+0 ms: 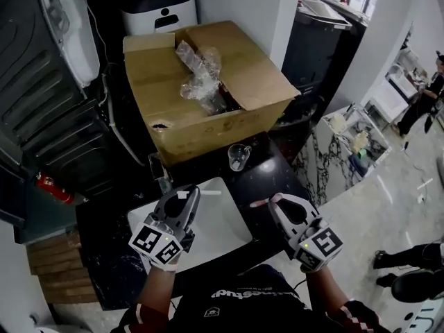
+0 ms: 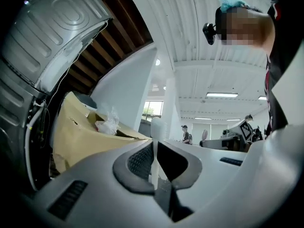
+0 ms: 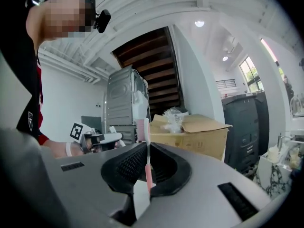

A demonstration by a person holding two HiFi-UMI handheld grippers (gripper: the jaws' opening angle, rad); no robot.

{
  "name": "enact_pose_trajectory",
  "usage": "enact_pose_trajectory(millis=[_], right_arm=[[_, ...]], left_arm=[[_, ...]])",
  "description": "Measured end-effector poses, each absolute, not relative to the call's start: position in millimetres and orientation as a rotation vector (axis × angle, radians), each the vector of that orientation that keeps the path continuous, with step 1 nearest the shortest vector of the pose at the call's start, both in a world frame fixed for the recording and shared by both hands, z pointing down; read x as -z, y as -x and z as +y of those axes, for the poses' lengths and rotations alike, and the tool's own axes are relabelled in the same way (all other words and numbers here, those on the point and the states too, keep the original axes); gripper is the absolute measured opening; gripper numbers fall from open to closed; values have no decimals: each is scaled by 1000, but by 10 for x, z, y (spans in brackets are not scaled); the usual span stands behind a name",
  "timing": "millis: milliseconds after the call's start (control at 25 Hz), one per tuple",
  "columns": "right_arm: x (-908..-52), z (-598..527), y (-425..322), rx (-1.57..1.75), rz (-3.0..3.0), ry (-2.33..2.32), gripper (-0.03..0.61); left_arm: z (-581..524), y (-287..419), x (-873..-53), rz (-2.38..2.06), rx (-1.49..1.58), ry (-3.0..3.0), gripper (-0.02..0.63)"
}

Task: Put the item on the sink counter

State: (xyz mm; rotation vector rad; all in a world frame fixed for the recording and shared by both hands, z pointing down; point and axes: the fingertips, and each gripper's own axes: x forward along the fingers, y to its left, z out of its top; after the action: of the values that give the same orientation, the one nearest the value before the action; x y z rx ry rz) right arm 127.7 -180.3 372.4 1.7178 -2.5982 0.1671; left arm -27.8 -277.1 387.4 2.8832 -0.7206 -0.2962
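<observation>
Both grippers are raised over a dark counter (image 1: 267, 175) in the head view. My left gripper (image 1: 186, 193) is shut on a thin white toothbrush (image 1: 205, 193), whose end sticks out to the right over a white basin (image 1: 222, 236). In the left gripper view that white toothbrush (image 2: 155, 137) stands upright, pinched in the left gripper (image 2: 155, 164). My right gripper (image 1: 276, 201) is shut on a pink toothbrush (image 1: 259, 203) that pokes out to the left. In the right gripper view the pink toothbrush (image 3: 144, 141) stands upright in the right gripper (image 3: 147, 169).
An open cardboard box (image 1: 208, 116) with crumpled clear plastic (image 1: 198, 71) sits at the back of the counter. A small glass cup (image 1: 238, 156) stands in front of it. A dark appliance (image 1: 48, 109) is on the left, marble floor (image 1: 374, 207) on the right.
</observation>
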Motion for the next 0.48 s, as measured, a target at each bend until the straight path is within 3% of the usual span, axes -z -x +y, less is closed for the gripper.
enact_pose_trajectory(millis=[320,480], right_arm=[[-3848,-2089,-1725,-202,-2578,-1655,51],[-3950,-2132,-1950,-254,-2587,-1623,51]], left_arm=[[-3484,-527,-4189,-820,451,-2753,29],[-3818,-875,-4553,-904,379,-2715,29]])
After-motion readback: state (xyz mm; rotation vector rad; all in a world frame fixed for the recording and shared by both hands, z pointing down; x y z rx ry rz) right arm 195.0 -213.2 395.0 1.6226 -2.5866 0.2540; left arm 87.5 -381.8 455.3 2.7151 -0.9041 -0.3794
